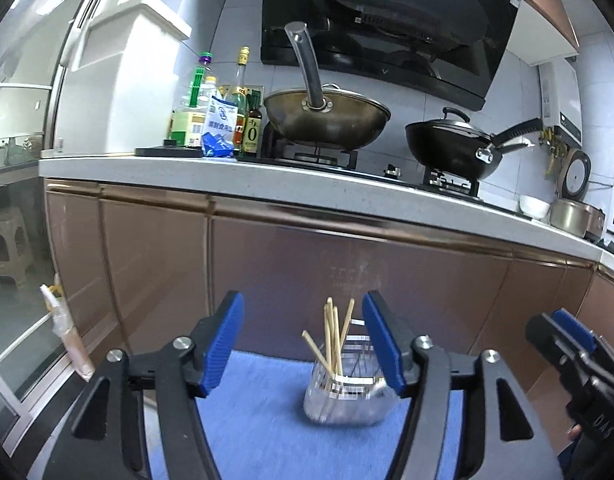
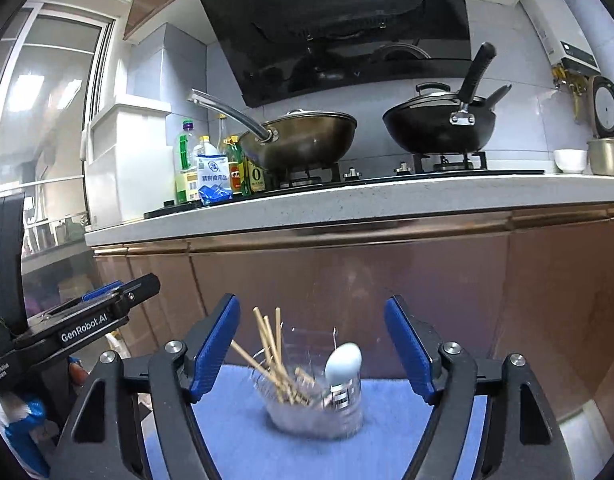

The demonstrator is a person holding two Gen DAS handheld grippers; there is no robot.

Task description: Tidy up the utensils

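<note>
A clear glass jar [image 1: 343,392] stands on a blue cloth [image 1: 263,432] and holds several wooden chopsticks [image 1: 333,336] leaning upright. In the right wrist view the same jar [image 2: 319,408] holds the chopsticks [image 2: 271,356] and a pale blue spoon [image 2: 343,364], bowl end up. My left gripper [image 1: 303,340] is open and empty, just short of the jar. My right gripper [image 2: 311,344] is open and empty, with the jar between and beyond its fingertips. Each gripper shows at the edge of the other's view: the right gripper [image 1: 567,340] and the left gripper [image 2: 119,292].
Brown cabinet fronts [image 1: 347,272] rise close behind the cloth under a white counter [image 1: 267,180]. On it are a bronze wok [image 1: 327,120], a black wok [image 1: 451,144], sauce bottles [image 1: 227,120], a white bowl [image 1: 535,206]. A plastic stool [image 1: 7,244] stands at left.
</note>
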